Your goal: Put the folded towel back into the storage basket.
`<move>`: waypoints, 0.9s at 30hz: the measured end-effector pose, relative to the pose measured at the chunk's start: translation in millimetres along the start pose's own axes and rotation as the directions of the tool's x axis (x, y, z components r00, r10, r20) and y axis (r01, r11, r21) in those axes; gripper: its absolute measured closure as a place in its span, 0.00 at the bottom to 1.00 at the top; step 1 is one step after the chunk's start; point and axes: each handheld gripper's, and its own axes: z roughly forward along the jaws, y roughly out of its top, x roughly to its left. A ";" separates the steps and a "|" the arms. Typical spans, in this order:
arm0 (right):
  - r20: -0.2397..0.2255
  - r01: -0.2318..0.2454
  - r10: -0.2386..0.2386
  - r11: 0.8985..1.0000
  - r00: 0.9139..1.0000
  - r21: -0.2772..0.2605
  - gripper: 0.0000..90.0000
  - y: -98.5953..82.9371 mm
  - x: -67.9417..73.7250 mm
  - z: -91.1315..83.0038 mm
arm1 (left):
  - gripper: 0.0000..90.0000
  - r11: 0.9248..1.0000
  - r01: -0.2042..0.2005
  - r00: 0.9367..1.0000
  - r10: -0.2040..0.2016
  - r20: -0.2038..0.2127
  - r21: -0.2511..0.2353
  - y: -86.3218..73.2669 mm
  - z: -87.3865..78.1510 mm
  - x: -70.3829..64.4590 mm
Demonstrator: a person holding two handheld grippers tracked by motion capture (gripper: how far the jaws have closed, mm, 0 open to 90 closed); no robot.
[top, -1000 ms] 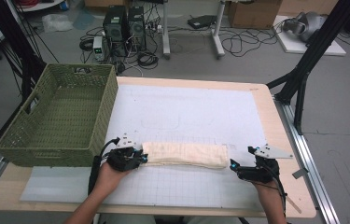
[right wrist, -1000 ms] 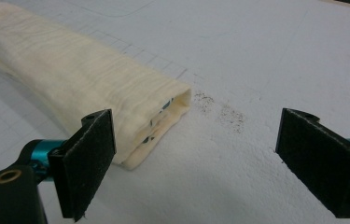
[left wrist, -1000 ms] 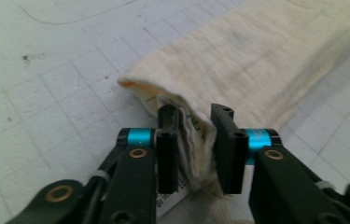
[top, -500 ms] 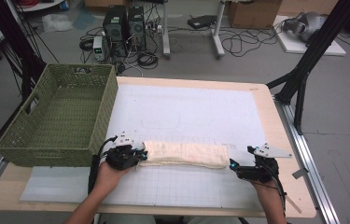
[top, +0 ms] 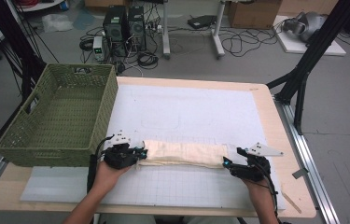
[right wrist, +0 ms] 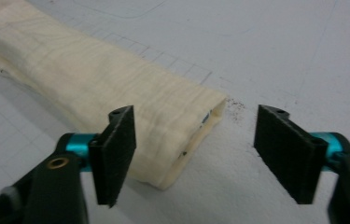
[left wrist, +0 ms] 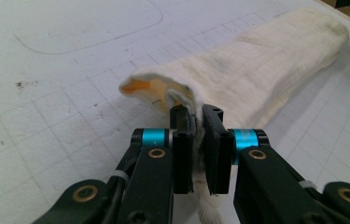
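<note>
Left gripper (left wrist: 199,140): jaws clamped on left end of folded cloth (top: 184,153).
Right gripper (right wrist: 196,149): jaws spread wide at right end.
Change: none; cloth unmoved on tabletop (top: 186,112).

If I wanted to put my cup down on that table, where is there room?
The white mat lies bare between the green basket and the table's right edge, beyond the folded cloth. A bare strip also runs in front of the cloth, between the forearms. It is crowded at the cloth's ends, where the left tongs and right tongs work.

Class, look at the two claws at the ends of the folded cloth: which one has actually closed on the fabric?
The left claw: its jaws pinch the cream cloth. The right claw stands open at the other end.
</note>
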 end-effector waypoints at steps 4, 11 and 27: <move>-0.019 0.009 -0.009 0.999 1.000 0.043 0.46 -2.9 3.4 8.3 | 0.92 1.000 0.001 1.000 -0.001 -0.003 -0.002 -0.1 -0.6 0.8; -0.037 0.027 -0.024 0.997 0.999 0.069 0.52 -5.0 3.6 10.9 | 0.92 1.000 -0.002 1.000 0.002 -0.003 -0.002 -0.1 -0.7 1.0; -0.050 0.044 -0.037 0.989 0.998 0.138 0.67 -8.7 9.7 19.3 | 0.91 1.000 -0.010 1.000 0.010 -0.015 0.009 -1.2 0.7 1.5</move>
